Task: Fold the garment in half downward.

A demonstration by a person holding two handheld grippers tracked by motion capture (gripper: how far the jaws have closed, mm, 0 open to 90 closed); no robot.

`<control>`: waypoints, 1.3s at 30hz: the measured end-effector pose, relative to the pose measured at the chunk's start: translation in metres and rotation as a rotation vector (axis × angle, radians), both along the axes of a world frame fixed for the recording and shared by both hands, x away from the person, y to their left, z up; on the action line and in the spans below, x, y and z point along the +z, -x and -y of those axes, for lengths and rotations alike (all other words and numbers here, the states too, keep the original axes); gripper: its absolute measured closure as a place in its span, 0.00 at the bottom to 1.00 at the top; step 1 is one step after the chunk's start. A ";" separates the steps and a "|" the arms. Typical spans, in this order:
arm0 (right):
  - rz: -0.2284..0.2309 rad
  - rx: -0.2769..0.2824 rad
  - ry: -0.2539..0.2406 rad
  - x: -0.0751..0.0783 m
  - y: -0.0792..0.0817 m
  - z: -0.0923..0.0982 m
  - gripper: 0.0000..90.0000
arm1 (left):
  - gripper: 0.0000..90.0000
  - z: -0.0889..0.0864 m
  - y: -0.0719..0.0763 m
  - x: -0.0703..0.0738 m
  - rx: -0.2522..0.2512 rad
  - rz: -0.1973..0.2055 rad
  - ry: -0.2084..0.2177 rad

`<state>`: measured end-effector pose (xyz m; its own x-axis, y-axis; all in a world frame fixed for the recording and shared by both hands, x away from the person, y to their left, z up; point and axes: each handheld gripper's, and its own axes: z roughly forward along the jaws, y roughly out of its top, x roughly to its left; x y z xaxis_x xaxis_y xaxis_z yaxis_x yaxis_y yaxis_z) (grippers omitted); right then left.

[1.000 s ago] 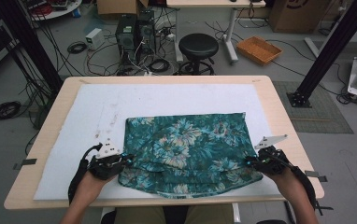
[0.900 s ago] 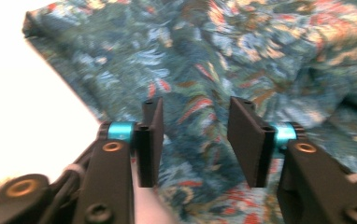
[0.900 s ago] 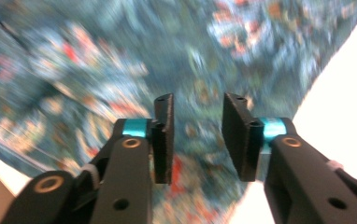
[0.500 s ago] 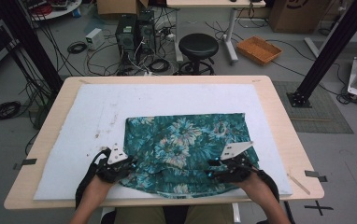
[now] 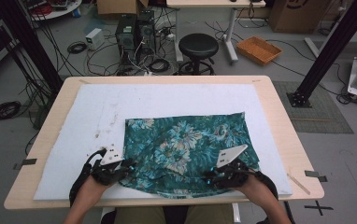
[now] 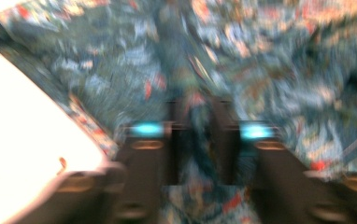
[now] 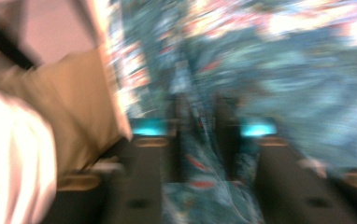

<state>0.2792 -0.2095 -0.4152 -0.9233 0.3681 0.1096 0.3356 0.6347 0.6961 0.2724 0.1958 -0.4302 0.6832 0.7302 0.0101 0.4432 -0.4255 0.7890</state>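
Teal floral-print fabric garment (image 5: 188, 149), soft and wrinkled, lies roughly rectangular on the white foam mat (image 5: 97, 112) covering the light wooden table (image 5: 279, 126); its near hem bunches at the mat's front edge. Left gripper (image 5: 126, 167) sits at the garment's near-left corner, forearm coming in low from the table's front. Its jaws have just been opening, a fold of cloth between them; pinch unclear from the blur. Right gripper (image 5: 210, 179) sits on the garment's near hem, right of centre. Its jaws have just been closing around a ridge of cloth; contact unclear.
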 end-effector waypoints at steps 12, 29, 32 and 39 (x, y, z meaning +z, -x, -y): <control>0.078 -0.639 0.213 -0.018 -0.023 0.095 0.90 | 0.52 0.000 -0.023 -0.013 0.242 0.036 -0.051; 0.069 -0.811 0.062 0.000 -0.053 0.112 0.55 | 0.47 0.003 -0.068 -0.009 0.375 0.011 -0.028; 0.006 -0.851 0.081 -0.007 -0.083 0.105 0.59 | 0.43 0.002 -0.078 -0.014 0.413 -0.023 -0.053; -0.063 -0.834 0.112 -0.018 -0.097 0.101 0.85 | 0.63 0.000 -0.069 -0.020 0.373 -0.022 -0.001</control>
<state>0.3765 -0.3102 -0.4330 -0.3375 0.9384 0.0738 0.7611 0.2259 0.6081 0.3411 0.1955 -0.4502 0.3704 0.9289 -0.0012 0.5850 -0.2322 0.7771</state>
